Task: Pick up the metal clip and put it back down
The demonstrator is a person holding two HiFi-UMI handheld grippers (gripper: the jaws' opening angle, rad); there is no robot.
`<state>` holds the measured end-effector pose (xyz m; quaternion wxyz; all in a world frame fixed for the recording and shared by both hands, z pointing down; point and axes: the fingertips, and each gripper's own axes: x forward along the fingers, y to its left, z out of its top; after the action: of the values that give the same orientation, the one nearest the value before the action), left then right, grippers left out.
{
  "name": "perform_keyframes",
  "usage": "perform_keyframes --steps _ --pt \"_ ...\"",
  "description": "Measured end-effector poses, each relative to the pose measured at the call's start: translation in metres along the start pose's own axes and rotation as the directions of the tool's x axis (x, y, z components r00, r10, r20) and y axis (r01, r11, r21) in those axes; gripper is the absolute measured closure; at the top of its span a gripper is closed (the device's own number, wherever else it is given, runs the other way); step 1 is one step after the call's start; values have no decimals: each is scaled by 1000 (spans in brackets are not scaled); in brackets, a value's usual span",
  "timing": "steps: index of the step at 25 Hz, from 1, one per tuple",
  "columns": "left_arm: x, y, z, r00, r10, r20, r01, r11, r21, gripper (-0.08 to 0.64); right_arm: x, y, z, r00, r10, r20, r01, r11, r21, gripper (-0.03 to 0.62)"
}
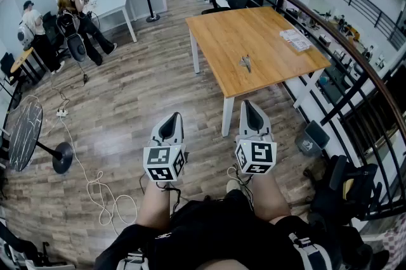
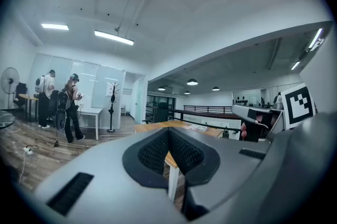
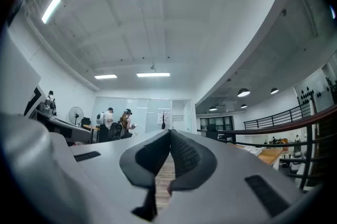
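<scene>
Wood-top table [image 1: 254, 31] carries the metal clip [image 1: 245, 62], which lies near the middle of the top, well apart from both grippers. Left gripper [image 1: 172, 118] and right gripper [image 1: 249, 104] are both closed on nothing, jaws tip to tip, held low in front of the person's body. My read: task not started, step in hand is the approach. To do it well, get up to the table first and open one gripper before coming down. Straddle the clip and squeeze only once the pads are level with it, since thin metal on a flat top likely skids if nudged from one side. Clip orientation is too small to read from here. Count: one clip, one sheaf of papers [image 1: 295, 39], one wood table, two grippers, two people [image 1: 75, 7] at the back.
</scene>
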<state>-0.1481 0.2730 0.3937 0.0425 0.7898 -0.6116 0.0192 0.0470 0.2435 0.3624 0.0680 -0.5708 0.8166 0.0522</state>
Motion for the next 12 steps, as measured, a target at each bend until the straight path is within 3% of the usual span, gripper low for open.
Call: perform_keyframes --steps 4,12 --pt "-1 -1 1 999 -33 -14 33 999 1 549 -2 12 5 999 36 25 -36 999 3 575" --pt "-11 16 3 1000 4 -9 -4 1000 10 549 -2 24 4 1000 18 14 -18 1000 -6 575"
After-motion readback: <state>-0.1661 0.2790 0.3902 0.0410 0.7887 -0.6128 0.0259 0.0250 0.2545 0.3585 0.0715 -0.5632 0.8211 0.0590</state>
